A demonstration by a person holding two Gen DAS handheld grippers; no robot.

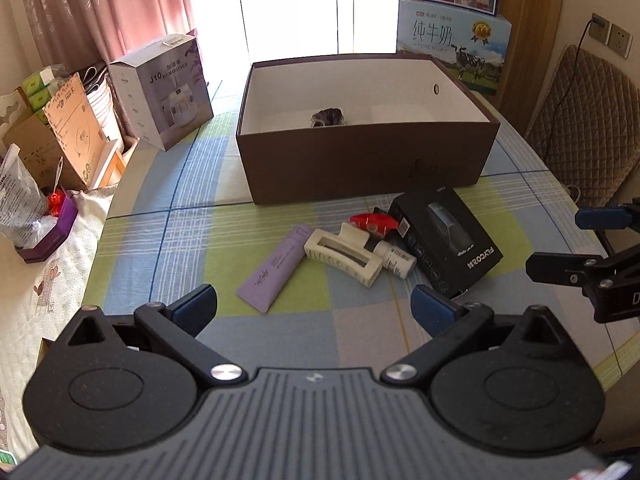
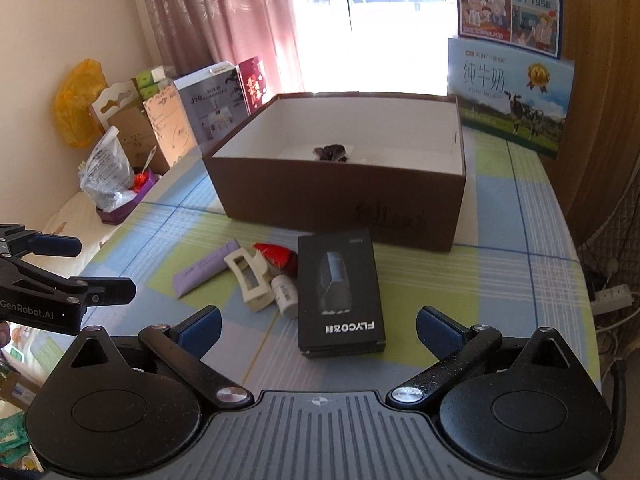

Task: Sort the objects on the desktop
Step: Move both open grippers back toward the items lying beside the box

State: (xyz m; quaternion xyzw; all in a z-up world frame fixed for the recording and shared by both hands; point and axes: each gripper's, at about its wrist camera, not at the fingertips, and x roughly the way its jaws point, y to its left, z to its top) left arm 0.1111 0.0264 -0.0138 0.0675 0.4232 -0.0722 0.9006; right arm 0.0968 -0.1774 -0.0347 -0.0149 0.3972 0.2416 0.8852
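Note:
A brown open box [image 1: 360, 160] [image 2: 332, 196] stands at the table's far middle with a dark hair clip [image 1: 328, 117] [image 2: 331, 152] inside. In front of it lie a purple tube [image 1: 276, 268] [image 2: 206, 274], a cream claw clip [image 1: 344, 256] [image 2: 250, 278], a small white bottle [image 1: 396, 258] [image 2: 285, 294], a red item [image 1: 374, 222] [image 2: 276, 256] and a black FLYCO box [image 1: 446, 240] [image 2: 340, 296]. My left gripper [image 1: 316, 308] [image 2: 92, 268] hovers open, short of the pile. My right gripper [image 2: 318, 330] [image 1: 560, 244] is open, just before the black box.
A checked cloth [image 1: 192, 200] covers the table. At the left stand a humidifier box [image 1: 168, 92] [image 2: 212, 108], cardboard packs [image 1: 64, 128] and a purple tray [image 1: 48, 232]. Milk cartons [image 1: 452, 48] [image 2: 508, 96] rise behind the brown box. A quilted chair [image 1: 584, 120] is on the right.

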